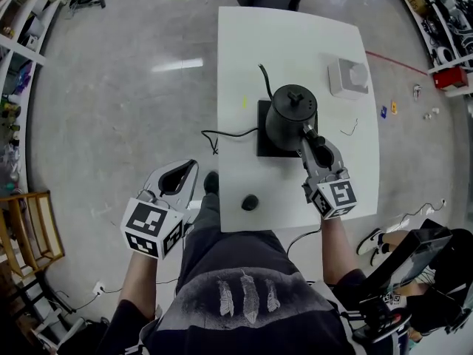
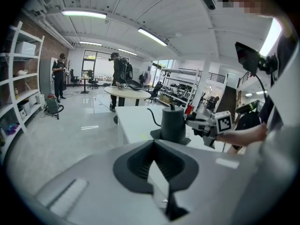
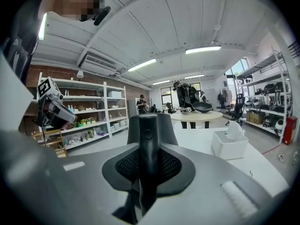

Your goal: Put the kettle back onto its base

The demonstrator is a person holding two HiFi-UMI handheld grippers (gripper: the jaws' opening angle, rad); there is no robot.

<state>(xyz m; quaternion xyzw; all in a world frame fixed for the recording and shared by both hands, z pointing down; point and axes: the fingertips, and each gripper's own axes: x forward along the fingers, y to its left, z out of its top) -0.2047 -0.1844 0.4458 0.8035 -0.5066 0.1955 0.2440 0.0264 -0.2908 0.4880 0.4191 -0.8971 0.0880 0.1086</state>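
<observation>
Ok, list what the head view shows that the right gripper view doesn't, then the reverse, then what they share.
Head view only: the black base under the kettle, its cord trailing off the white table's left edge, and a small black round object near the front edge.

Right gripper view only: a round table with people behind it, shelving, and ceiling lights.

Both: the kettle with its handle clamped in the right gripper, the tissue box, the table, and the left gripper.

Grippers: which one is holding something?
The right gripper, shut on the kettle's handle at the table. The left gripper holds nothing and hangs over the floor, left of the table.
</observation>
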